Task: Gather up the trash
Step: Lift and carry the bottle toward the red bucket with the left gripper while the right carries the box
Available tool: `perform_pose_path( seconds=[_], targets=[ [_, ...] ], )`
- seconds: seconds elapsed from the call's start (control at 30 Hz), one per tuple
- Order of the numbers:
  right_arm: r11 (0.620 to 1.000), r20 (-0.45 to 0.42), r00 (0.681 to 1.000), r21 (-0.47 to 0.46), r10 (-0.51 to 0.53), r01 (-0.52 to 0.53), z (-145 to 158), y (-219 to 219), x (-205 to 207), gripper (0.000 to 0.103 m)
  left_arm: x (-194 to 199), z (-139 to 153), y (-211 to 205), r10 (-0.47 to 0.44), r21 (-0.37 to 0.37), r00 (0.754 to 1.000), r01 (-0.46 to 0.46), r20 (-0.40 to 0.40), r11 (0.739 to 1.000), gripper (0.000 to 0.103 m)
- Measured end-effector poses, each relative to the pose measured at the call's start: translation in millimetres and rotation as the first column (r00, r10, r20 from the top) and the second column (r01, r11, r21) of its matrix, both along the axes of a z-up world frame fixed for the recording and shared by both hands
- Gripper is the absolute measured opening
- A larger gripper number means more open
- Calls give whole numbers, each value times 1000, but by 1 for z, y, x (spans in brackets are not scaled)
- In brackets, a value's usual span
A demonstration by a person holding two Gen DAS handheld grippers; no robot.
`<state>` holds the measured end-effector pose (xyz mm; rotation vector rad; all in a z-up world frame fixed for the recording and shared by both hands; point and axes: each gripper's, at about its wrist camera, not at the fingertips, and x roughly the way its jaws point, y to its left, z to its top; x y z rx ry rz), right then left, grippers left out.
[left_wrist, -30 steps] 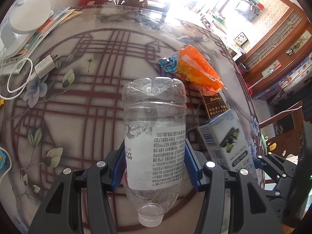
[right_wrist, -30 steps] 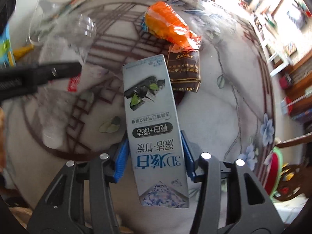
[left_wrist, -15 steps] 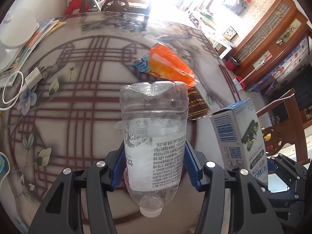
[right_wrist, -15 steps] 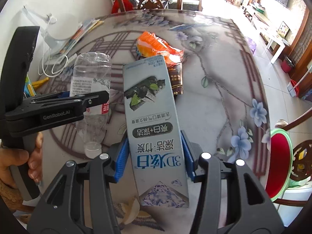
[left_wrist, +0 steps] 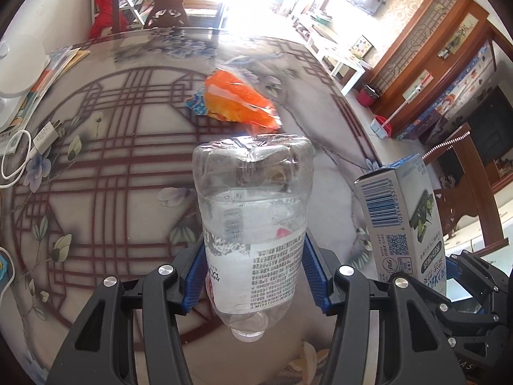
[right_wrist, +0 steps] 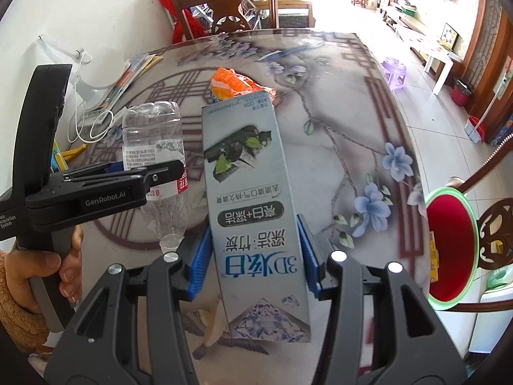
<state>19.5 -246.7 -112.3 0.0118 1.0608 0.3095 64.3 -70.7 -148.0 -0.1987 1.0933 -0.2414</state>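
Clear plastic is slippery, and the empty bottle (left_wrist: 253, 224) sits neck-down between the blue pads (left_wrist: 195, 276) of the left gripper (left_wrist: 253, 276), clamped only around its labelled lower half. As I judge it, a squeeze on such a thin wall could buckle it, and the bottle might then slide out downward or tip forward before it reaches a bin. The toothpaste box (right_wrist: 256, 211) in the right gripper (right_wrist: 255, 260) is stiffer, but it is long and held near its lower end, so a quick swing could lever it loose. The two loads hang close side by side in the lower middle of both views, and a careless turn might knock one against the other.

Both pairs of fingers are closed partway, each gripping its item on both sides with no gap showing. Neither item touches the table (left_wrist: 96, 176). More trash lies there: an orange wrapper (left_wrist: 234, 102) at upper centre of the left view, well apart from both grippers. A red-lined bin (right_wrist: 449, 243) shows at the right edge of the right view, beside the table.
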Motion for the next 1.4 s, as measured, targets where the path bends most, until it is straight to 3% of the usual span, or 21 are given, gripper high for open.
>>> perform_pose_path(
  seconds=[0.9,1.4],
  targets=[
    [995,-6,995,35,-96,96,-3,-74,-27,48,-18,4,-77,-85,25,996,86,-8,996,51],
    [981,-33,981,41,-189,191,-16,-159,-34,48,-17,5,-152,-154,36,988,155,-11,987,51]
  ],
)
